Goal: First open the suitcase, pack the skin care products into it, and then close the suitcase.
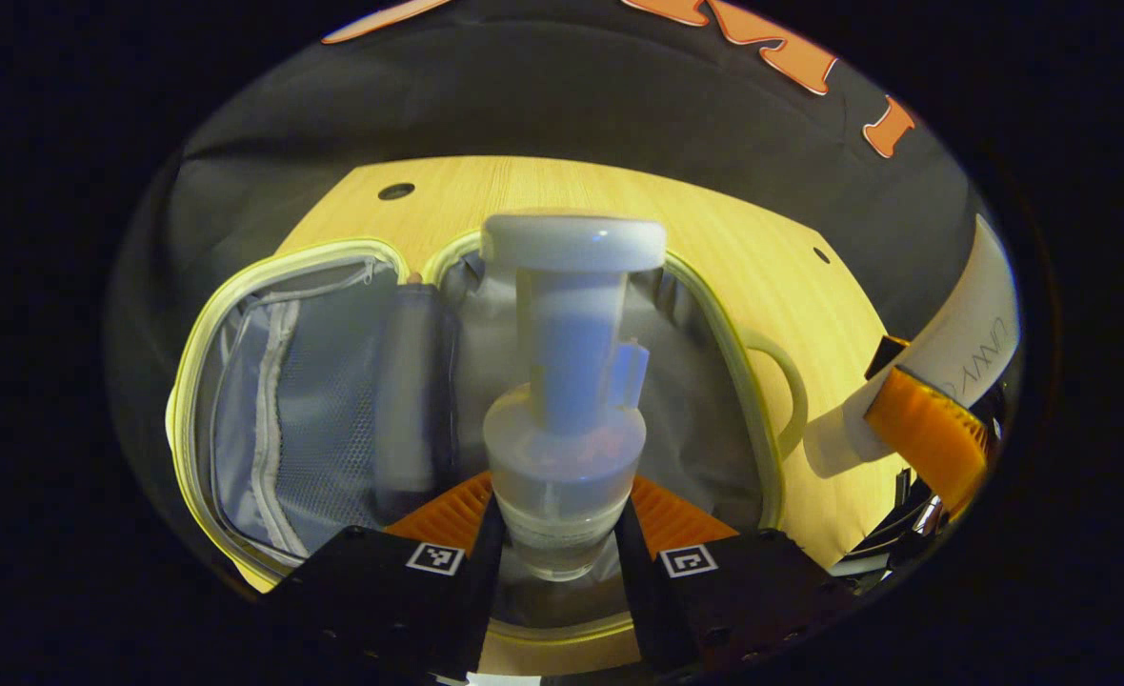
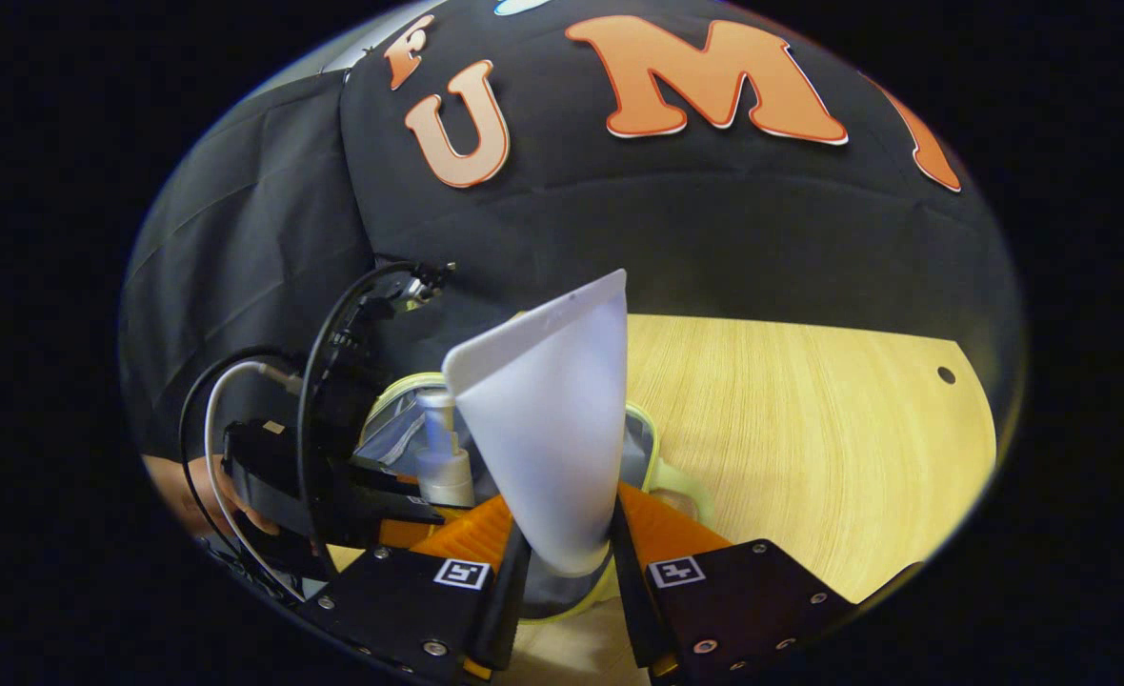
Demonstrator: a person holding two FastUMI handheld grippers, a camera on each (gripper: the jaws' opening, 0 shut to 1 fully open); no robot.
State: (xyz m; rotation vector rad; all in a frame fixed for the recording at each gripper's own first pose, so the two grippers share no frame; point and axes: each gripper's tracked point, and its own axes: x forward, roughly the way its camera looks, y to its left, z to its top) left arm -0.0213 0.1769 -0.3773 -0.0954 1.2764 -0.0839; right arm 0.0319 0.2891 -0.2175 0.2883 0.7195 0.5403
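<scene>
In the left gripper view, the left gripper (image 1: 559, 534) has both fingers clamped on the base of a pump bottle (image 1: 567, 400), which stands upright above the open suitcase (image 1: 714, 314) lying on the wooden table (image 1: 543, 191); a darker bottle (image 1: 414, 381), somewhat blurred, seems to lie inside near the hinge at 9 o'clock from the pump bottle. In the right gripper view, the right gripper (image 2: 562, 562) grips a white tube (image 2: 548, 429) between both fingers, its flat end up. The suitcase (image 2: 646, 448) lies just behind the tube, and the left gripper (image 2: 410, 514) is at 9 o'clock.
</scene>
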